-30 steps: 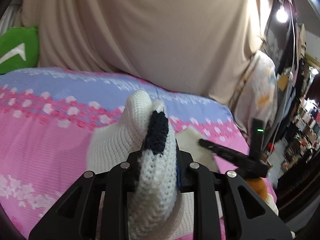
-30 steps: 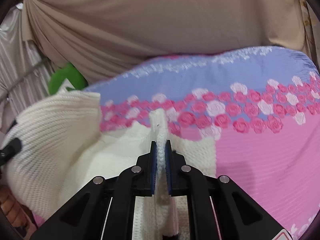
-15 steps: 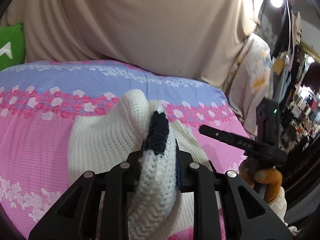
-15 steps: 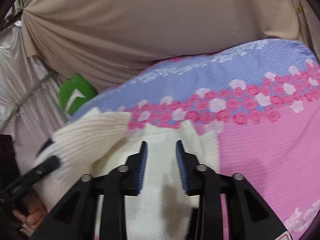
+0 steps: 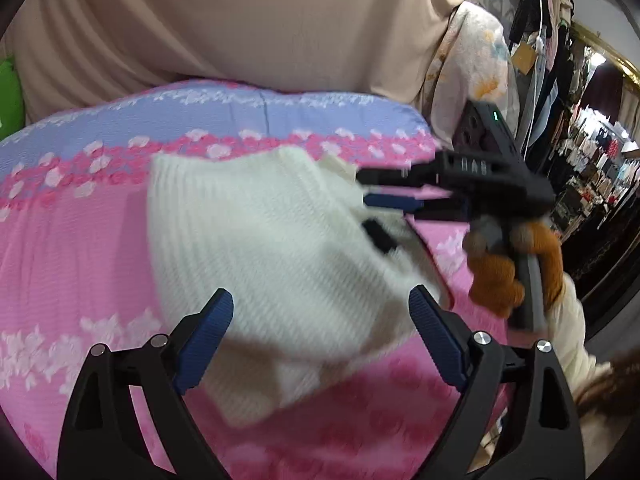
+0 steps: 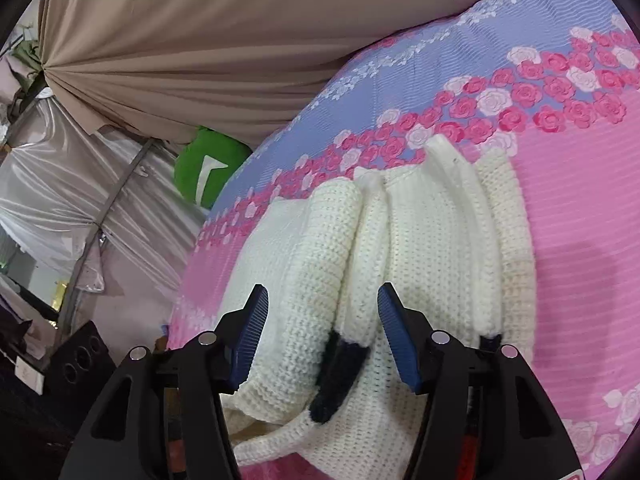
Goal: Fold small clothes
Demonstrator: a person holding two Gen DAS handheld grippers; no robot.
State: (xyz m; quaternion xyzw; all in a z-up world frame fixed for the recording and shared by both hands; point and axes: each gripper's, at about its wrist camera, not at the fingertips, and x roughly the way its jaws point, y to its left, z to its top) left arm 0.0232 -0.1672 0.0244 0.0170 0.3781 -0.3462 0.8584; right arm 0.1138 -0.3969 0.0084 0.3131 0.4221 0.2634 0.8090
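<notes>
Fingers (image 5: 208,332) of both grippers hover spread above folded white sweater (image 6: 420,240).

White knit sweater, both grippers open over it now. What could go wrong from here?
1. The sweater lies in bulky, uneven ridges, so the fold may spring open.
2. The right gripper hovers just above the black trim; closing could snag only that edge.
3. The left gripper and the right are near each other over the sweater, so they could collide.
</notes>
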